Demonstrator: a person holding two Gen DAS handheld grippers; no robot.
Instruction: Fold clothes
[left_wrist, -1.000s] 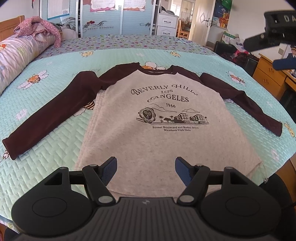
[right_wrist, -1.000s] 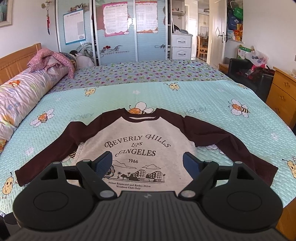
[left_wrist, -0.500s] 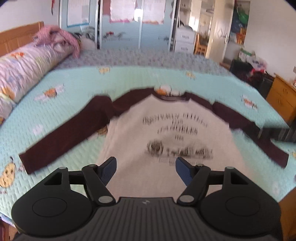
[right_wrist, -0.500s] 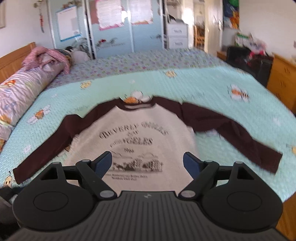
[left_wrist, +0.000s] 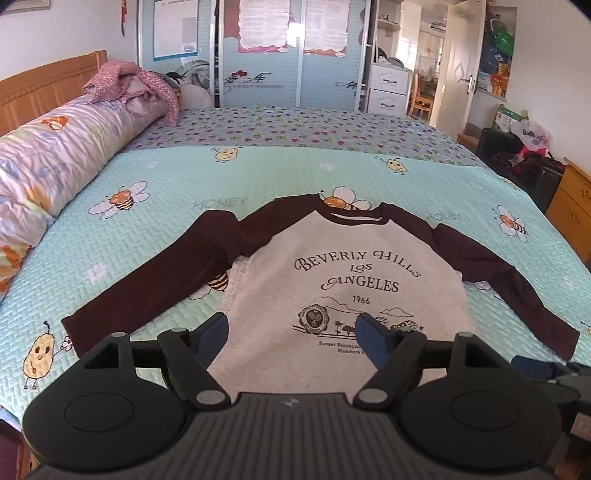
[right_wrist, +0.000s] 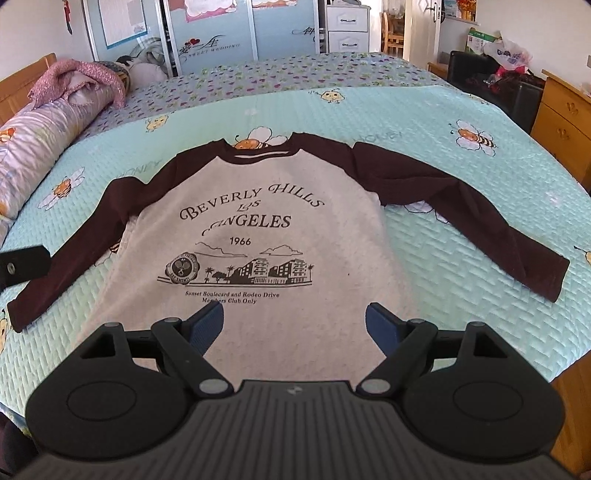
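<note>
While both my cameras swung a bit since a second ago, shirt (right_wrist: 266, 236) hasn't budged: flat, print up, sleeves out on bee quilt (right_wrist: 461, 258). Left gripper (left_wrist: 293, 338) and right gripper (right_wrist: 295, 325) both spread wide, holding nothing, hovering near hem. No fold in it as it lies.

Bee-print quilt (left_wrist: 155, 236), rolled bedding (left_wrist: 55, 147)

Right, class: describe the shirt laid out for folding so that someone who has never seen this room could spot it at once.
Find the bed with the mint quilt printed with bees. Spread flat, front up, on its near part lies the shirt, both sleeves out to the sides. It alone has a grey body, dark maroon sleeves and "Beverly Hills Los Angeles 1966" printed on the chest.
</note>
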